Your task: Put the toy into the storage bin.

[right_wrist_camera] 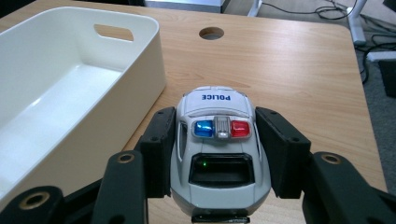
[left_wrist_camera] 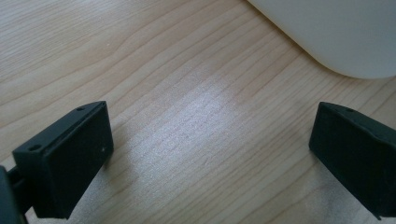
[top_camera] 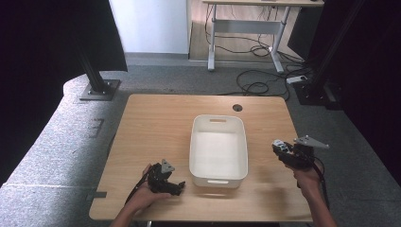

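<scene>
Police car point(right_wrist_camera: 218, 149) clamped in my right hand-held gripper point(right_wrist_camera: 215, 140): both black jaws press flat against the toy's sides, holding it level above the desk point(right_wrist_camera: 289, 60), nose pointing away from me. Its roof bears a blue and a red light with a silver piece between them, and the word POLICE runs across the white hood. In the high view my right hand-held gripper point(top_camera: 283, 150) hangs over the desk's right edge, just beside the bin point(top_camera: 218, 150) but not touching it, my hand gripping its handle from below and the grey plate jutting out to the right.

White and empty, the bin sits near the middle of the desk with a slot handle cut into each short end; in the right gripper view its long wall point(right_wrist_camera: 135, 93) runs along the left of the car. A round cable hole point(right_wrist_camera: 211, 33) shows in the wood beyond the car.

My left hand-held gripper point(top_camera: 178, 187) lies low on the front part of the desk, left of the bin's near corner, pointing toward it. Its jaws stand wide apart with nothing between them but bare wood point(left_wrist_camera: 196, 126); a rounded corner of the bin point(left_wrist_camera: 336, 32) shows at the upper right of the left gripper view, clear of both jaws.
</scene>
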Tool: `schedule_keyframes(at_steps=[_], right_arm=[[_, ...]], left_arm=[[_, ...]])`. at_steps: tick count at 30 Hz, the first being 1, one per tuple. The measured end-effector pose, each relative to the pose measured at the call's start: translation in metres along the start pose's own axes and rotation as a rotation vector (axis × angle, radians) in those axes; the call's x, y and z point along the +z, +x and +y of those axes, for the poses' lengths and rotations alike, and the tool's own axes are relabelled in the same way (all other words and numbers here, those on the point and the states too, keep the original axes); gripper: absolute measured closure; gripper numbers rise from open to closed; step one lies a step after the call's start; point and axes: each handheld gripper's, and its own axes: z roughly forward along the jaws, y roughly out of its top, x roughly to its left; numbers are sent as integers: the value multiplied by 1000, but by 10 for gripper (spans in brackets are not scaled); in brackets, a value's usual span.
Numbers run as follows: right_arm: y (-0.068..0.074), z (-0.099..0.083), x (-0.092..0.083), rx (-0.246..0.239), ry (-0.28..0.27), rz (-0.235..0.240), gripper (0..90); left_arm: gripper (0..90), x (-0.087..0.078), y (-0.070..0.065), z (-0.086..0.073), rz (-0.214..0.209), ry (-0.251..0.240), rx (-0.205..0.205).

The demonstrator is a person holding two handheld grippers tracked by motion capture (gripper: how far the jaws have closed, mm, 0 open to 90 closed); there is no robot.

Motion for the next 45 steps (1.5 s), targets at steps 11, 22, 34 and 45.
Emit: schedule_keyframes(at_steps=[11,22,34,45], right_arm=[[12,5,-3,-31,-10,17,501],[22,8,-2,-29,-20,53,502],[34,12,-2,-55,-25,74,502],[38,12,-2,-55,-27,83,501]], left_arm=[[0,0,0,0,0,0,0],[0,0,0,0,0,0,0],[0,0,0,0,0,-1,-1],[0,0,0,0,0,0,-1]])
